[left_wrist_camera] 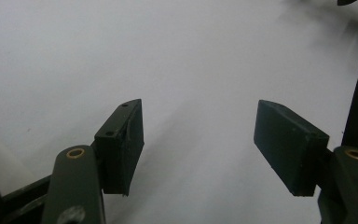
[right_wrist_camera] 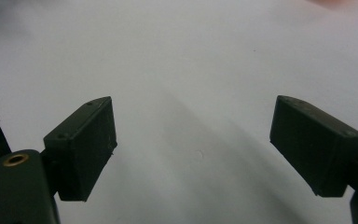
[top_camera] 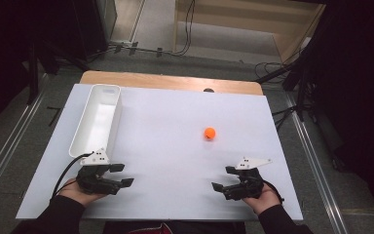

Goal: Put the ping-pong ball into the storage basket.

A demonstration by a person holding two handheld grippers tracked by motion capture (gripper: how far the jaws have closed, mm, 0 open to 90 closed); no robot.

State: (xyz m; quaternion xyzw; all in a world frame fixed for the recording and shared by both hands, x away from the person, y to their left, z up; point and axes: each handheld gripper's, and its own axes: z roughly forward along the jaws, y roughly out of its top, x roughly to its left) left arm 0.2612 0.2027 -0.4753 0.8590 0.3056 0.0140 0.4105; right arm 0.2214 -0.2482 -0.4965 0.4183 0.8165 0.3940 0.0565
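Ball [top_camera: 210, 132] sits alone on the counter [top_camera: 175, 146], approx 11 o'clock from the right hand-held gripper [top_camera: 224, 178], well apart. Looks light, smooth, prob rolls; pinch across its widest part. Both hand-held grippers, left [top_camera: 121, 174] incl., gape, nothing between.

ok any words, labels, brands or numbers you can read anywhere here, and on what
None can be read: the white bin, the orange ball and the white table bear no print.
The grey plates on the left gripper and right gripper show dark specks, too small to read.
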